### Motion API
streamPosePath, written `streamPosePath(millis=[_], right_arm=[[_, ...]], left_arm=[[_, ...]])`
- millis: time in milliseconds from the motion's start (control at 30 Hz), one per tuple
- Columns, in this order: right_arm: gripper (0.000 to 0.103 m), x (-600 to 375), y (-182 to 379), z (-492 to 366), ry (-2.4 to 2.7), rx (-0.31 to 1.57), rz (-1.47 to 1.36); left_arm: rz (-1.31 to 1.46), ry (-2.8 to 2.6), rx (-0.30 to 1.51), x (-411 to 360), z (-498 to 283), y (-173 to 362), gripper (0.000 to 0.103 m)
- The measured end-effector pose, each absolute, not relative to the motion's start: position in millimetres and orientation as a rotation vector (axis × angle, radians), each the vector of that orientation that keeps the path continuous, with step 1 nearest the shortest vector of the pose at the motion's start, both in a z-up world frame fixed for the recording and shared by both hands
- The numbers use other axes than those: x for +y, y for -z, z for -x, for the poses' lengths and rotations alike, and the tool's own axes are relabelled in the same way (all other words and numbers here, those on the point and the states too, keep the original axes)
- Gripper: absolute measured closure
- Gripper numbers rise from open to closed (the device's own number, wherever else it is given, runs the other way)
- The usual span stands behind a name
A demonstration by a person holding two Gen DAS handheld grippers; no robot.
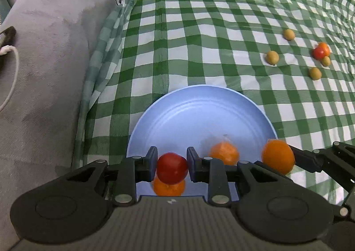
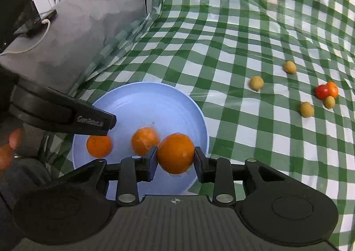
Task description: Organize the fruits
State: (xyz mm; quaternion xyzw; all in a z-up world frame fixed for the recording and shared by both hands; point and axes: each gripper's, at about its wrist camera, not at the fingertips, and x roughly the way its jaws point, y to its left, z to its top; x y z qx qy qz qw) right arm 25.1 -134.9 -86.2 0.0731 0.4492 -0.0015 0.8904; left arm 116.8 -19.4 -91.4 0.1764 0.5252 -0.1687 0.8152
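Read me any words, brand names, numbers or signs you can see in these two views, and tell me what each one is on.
Raised lettering on the left gripper finger, seen from the right wrist view: blurred, begins like "Ge", not legible.
Small compass-like emblem on the right gripper's body: a symbol, no letters.
Small emblem on the left gripper's body: blurred, no letters legible.
No readable text on the blue plate, the fruits or the checked cloth.

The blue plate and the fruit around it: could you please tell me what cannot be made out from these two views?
- Blue plate: near rim hidden by the left gripper in the left wrist view.
- Orange beneath the red fruit: mostly covered.
- Far orange fruit: behind the far red fruit; kind unclear.
- Middle orange: blurred.
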Motion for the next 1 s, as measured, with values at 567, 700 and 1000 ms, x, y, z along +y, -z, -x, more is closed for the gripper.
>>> streamPosePath(millis=[567,700,1000], right_arm=[[0.007,-123.2,35.4,52.9,0.009,0.913,-0.134],[0.005,-116.1,16.7,88.9,0.02,0.887,-0.158],[0.002,-104.4,-10.0,133.7,0.069,0.803,-0.141]], left_arm=[[-0.365,0.311,0.995,31.9,-39.7,26.9,0.001],[-0.355,0.311,1.006,43.4,-4.6,16.0,0.001],[-0.328,0.314,0.986,55.6,44.5,-1.9,0.001]])
